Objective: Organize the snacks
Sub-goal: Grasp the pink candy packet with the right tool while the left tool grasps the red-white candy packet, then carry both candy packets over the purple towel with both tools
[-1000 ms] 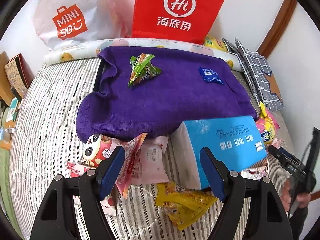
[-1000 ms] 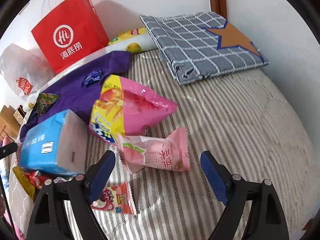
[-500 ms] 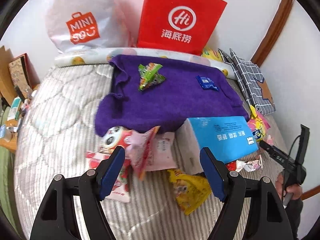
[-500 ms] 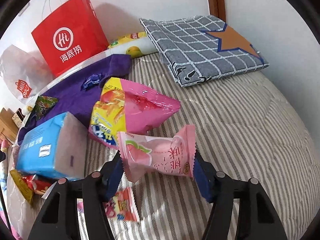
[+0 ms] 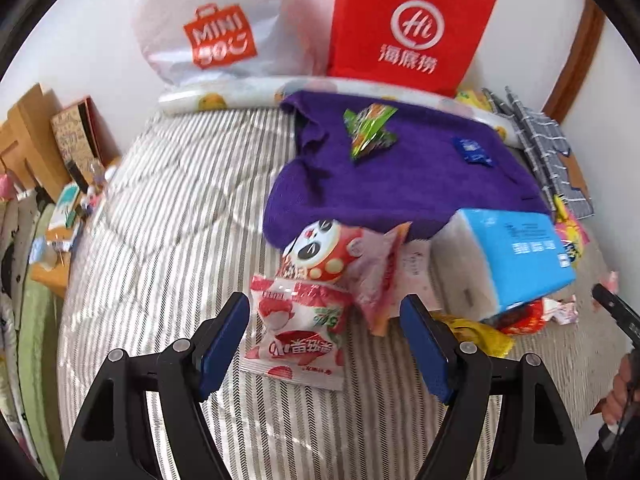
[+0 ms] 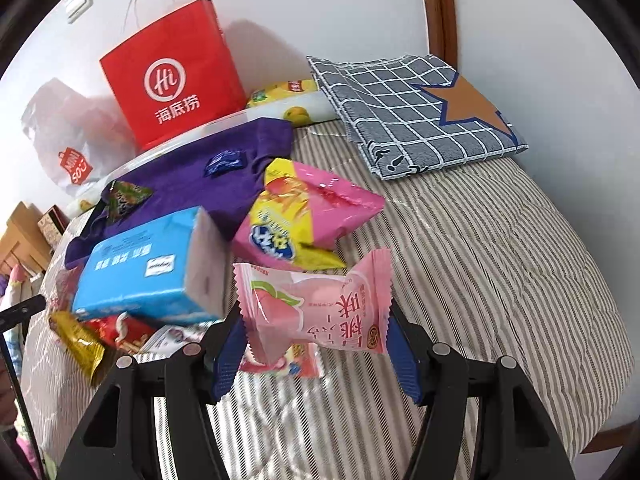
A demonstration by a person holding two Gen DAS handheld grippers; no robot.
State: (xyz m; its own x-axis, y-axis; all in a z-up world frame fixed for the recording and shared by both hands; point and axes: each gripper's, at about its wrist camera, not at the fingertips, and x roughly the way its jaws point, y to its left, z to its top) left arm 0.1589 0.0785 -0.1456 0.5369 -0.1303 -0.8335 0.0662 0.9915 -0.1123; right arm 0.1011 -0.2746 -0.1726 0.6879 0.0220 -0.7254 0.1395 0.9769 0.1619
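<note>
Two small snacks, a green wrapper (image 5: 370, 132) and a blue packet (image 5: 473, 151), already lie on the purple towel (image 5: 400, 184); I judge the sorting barely begun. Most of the rest sits in a heap at the towel's near edge, around the blue tissue pack (image 5: 516, 256): a panda-print bag (image 5: 320, 250), a yellow packet (image 5: 476, 332), a pink-and-yellow chip bag (image 6: 308, 216) touching the towel's corner. Right gripper (image 6: 316, 344) has just been closing and now clamps a pink peach-print packet (image 6: 316, 304) by both side edges, the packet lifted clear of the striped bedspread (image 6: 500, 264), on the near side of the towel, just in front of the chip bag. Left gripper (image 5: 326, 336) stands apart, empty, straddling a red-and-white strawberry packet (image 5: 300, 336) that lies flat on the bedspread, near side of the towel; pads not touching it. Left to do, by my reading: carry the peach packet over, then clear the heap.
</note>
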